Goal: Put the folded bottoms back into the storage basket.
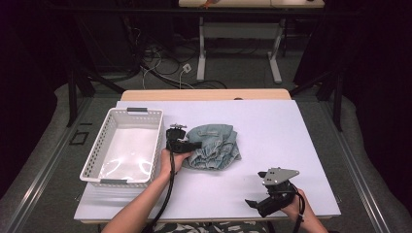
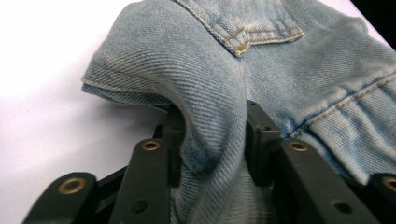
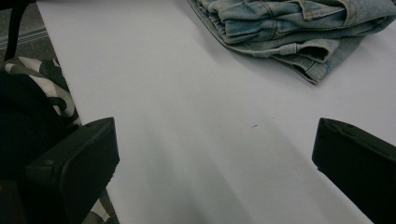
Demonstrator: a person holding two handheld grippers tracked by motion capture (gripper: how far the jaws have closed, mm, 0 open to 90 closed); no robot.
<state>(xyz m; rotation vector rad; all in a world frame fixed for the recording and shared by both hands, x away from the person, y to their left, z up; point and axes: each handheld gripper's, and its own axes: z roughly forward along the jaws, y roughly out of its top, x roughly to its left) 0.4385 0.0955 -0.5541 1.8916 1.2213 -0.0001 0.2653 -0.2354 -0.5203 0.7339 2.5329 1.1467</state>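
Left gripper point(image 1: 187, 145) had clamped a fold of the denim garment point(image 1: 214, 146), whose far edge was cropped. Right gripper point(image 1: 262, 204) sat wide open, apparently holding nothing, off the cloth.

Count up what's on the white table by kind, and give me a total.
Folded denim garment: 1, pinched by the left gripper
White basket: 1
Handheld grippers: 2, the right gripper standing open near the table's front edge
Total: 4

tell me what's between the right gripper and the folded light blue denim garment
Nothing: in the high view only bare white table top separates the right gripper from the folded light blue denim garment. The right gripper view shows the same bare stretch.
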